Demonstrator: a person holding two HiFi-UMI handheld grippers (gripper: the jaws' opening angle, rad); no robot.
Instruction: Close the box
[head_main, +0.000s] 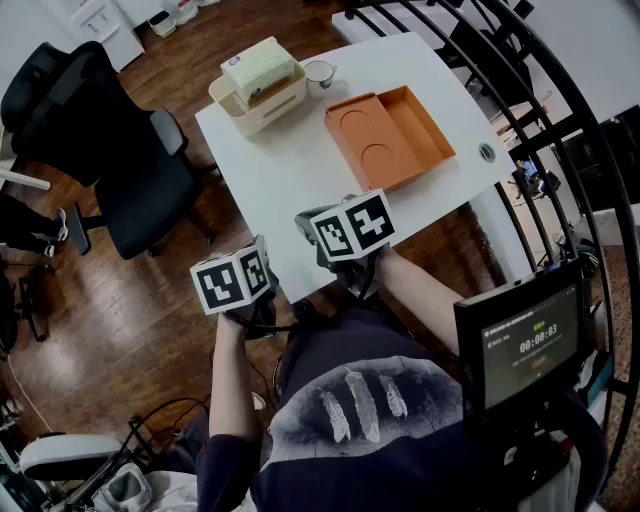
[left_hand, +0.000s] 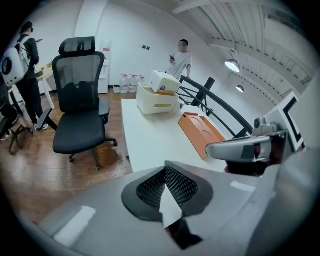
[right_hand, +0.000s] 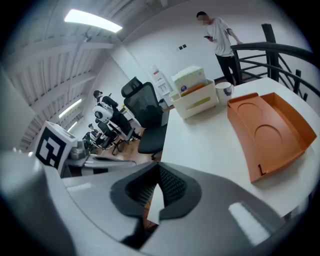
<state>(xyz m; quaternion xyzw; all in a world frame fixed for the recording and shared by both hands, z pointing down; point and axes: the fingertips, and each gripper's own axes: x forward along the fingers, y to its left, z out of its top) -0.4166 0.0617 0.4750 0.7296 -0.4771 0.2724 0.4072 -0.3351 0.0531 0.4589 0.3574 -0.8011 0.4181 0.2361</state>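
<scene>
Low at the table (head_main: 290, 170) edge, left tongs (left_hand: 167, 192), right tongs (right_hand: 159, 192), both pressed together, empty, box (head_main: 388, 137) beyond

White table (head_main: 290, 165): 1 box (head_main: 390, 135) (open), bin (head_main: 258, 95), cup (head_main: 319, 72).

Left gripper (left_hand: 165, 186) and right gripper (right_hand: 159, 187), one in each hand, held side by side before the torso (head_main: 360, 415). Both pairs of jaws closed, pad against pad. Left forearm (head_main: 228, 385) and right forearm (head_main: 425, 298) bare, elbows bent.
</scene>
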